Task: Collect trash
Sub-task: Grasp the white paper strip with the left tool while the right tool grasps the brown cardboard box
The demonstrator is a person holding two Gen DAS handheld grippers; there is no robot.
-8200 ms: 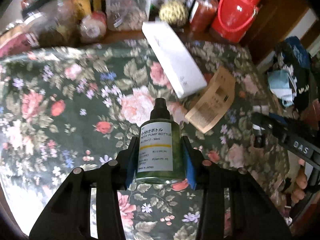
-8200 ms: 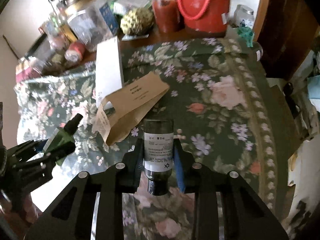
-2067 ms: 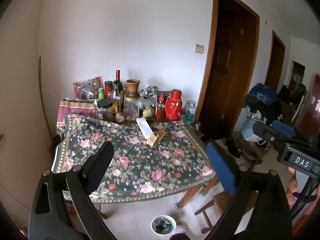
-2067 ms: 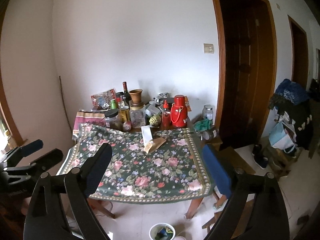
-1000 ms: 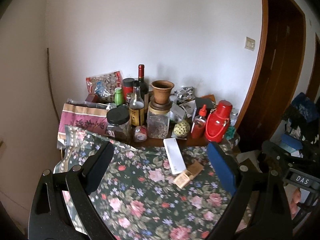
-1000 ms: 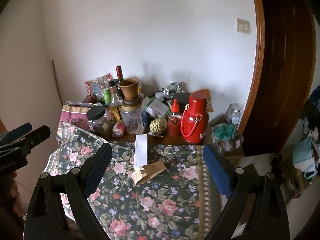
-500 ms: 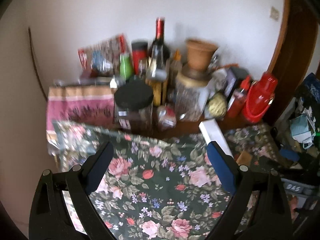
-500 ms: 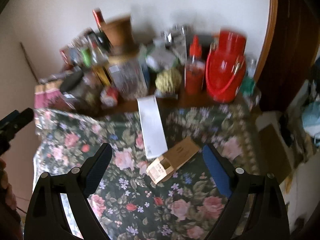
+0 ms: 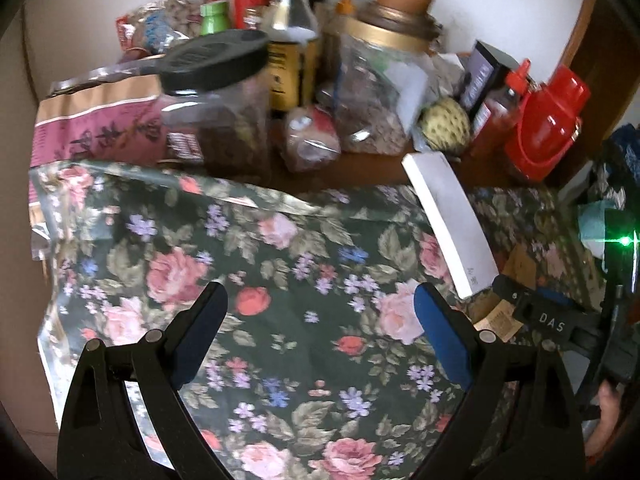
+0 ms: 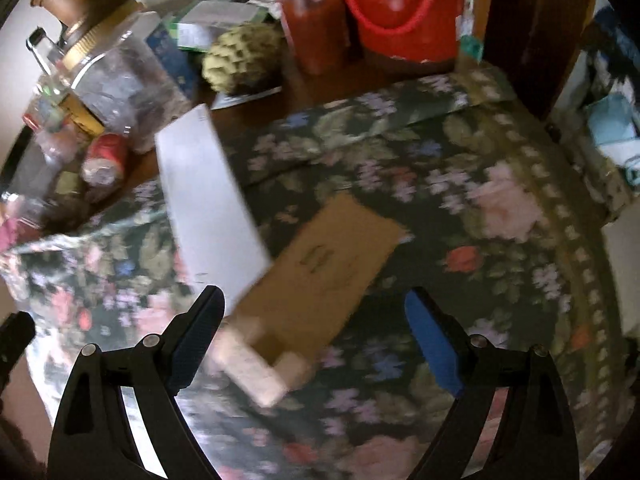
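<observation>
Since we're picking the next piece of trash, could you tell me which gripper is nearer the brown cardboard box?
Right. The right gripper, open, hangs directly over the brown cardboard box; the left gripper, also open, is over bare tablecloth, beyond the white box.

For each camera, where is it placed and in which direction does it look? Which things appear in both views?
Left wrist: on the left gripper, looking steeply down at the floral cloth and the jars behind; own open fingers show, plus the right gripper at the right edge.
Right wrist: on the right gripper, looking down on the brown box; own open fingers show, nothing held.
Shared: white box, brown box, red jug, cloth.
</observation>
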